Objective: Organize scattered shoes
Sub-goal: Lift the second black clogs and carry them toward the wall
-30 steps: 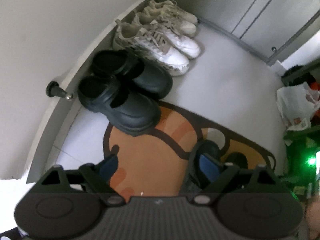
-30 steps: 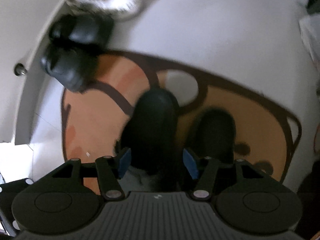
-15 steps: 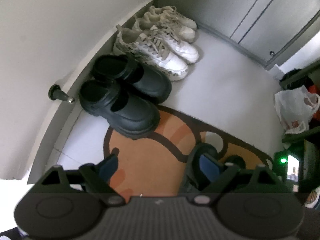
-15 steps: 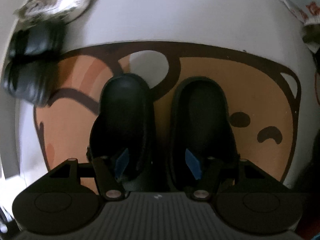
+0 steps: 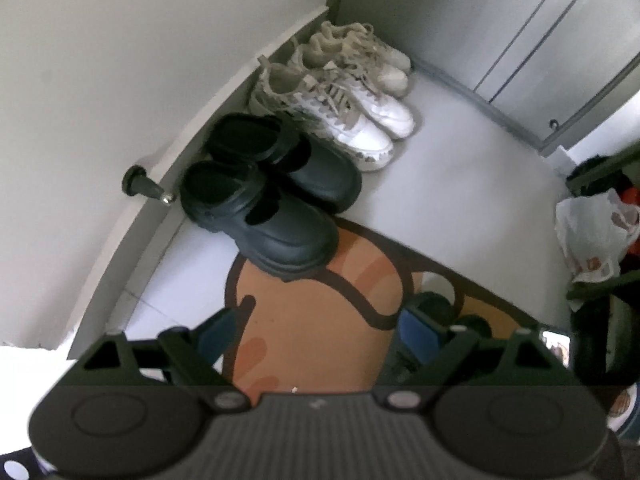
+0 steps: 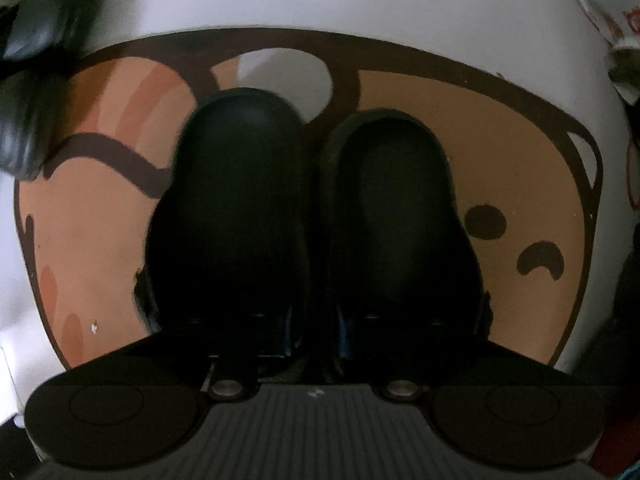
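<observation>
Left wrist view: left gripper (image 5: 316, 332) hangs over the mat (image 5: 320, 320), fingers spread wide, nothing between them. Black clogs (image 5: 276, 200) and white sneakers (image 5: 344, 104) are lined up along the wall (image 5: 100, 80). A plastic bag (image 5: 592, 236) lies at right; its contents are not visible.

Right wrist view: right gripper (image 6: 314, 332) points down at two black slippers (image 6: 312, 216) side by side on the mat. Its jaws have just been closing, apparently pinching the slippers' adjoining inner edges; it is too dark to be sure.
</observation>
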The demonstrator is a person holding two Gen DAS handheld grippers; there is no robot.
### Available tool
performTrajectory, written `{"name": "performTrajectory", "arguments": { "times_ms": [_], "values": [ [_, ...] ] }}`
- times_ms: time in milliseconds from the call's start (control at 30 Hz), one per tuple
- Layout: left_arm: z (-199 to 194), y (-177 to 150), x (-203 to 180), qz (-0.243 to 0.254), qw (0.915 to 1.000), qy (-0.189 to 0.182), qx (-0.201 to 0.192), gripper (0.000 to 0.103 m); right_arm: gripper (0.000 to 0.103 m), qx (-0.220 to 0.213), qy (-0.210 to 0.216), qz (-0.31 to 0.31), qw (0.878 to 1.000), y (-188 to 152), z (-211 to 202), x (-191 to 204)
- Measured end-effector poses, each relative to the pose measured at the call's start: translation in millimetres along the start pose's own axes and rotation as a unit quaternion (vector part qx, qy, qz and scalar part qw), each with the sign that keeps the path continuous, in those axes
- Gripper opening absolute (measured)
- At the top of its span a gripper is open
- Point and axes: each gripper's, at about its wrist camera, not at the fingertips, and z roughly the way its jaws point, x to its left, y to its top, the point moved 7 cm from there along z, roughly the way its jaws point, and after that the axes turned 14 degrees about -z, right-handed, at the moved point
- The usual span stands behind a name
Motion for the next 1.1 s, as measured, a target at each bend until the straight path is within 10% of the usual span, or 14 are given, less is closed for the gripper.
{"name": "performTrajectory", "arguments": {
  "times_ms": [200, 600, 1100],
  "values": [
    [-4, 2, 24, -0.065, 0.9971, -0.028, 0.026, 0.091, 0.021, -0.026, 0.001, -0.024, 0.999, -2, -14, 2],
    [-39, 15, 109, -0.153, 0.9873, 0.030, -0.033, 0.091, 0.021, -0.113, -0.028, -0.188, 0.975, 13, -68, 51],
    [-65, 10, 186, -0.297, 0.9498, 0.069, -0.069, 0.091, 0.021, -0.193, 0.023, -0.440, 0.877, 26, -96, 208]
  ]
}}
